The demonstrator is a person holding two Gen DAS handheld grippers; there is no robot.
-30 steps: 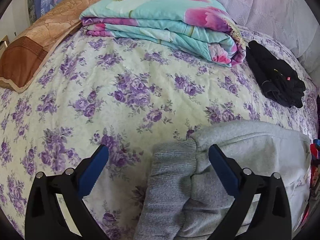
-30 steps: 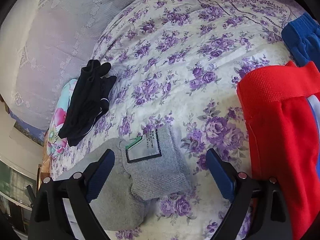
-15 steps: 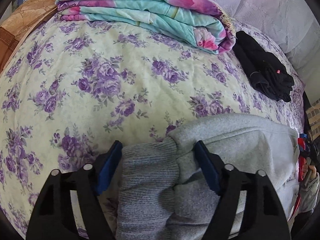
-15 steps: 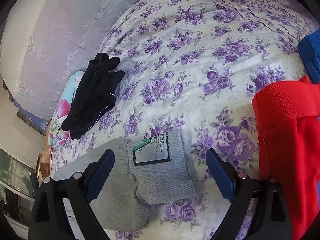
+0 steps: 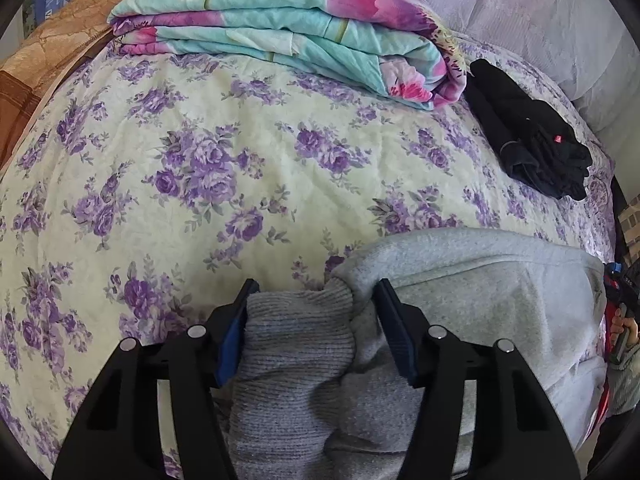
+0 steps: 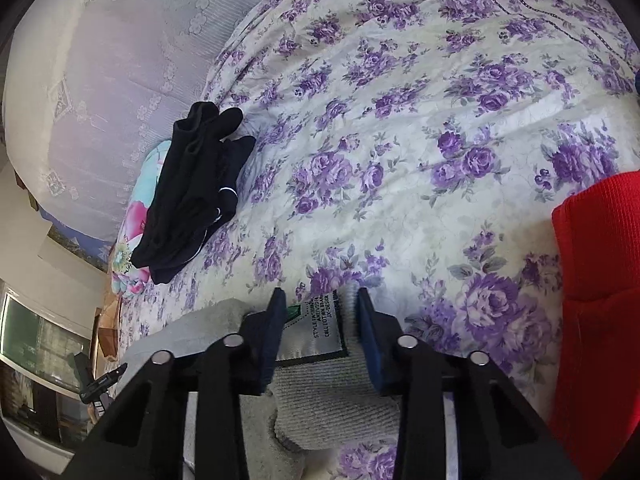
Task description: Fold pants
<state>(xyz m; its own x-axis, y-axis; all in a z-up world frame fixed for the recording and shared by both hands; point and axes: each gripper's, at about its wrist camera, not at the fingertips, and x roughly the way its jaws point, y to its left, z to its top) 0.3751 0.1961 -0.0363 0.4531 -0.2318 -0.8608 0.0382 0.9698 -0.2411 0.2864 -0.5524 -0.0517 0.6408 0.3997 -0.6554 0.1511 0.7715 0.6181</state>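
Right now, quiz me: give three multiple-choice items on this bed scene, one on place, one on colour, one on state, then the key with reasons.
1. The black garment lies:
A. beside the folded floral quilt
B. on the grey pants
C. on the floor

2. The garment at the right edge of the right wrist view is:
A. green
B. red
C. yellow

3. The right gripper is:
A. wide open over bare bedspread
B. closed on a ribbed cuff of the grey pants
C. holding the black garment

Key: 1 A, it sits on the bedspread next to the quilt's end. 2 B, the red garment shows there. 3 B, its jaws, just closing, pinch the cuff with the sewn label.
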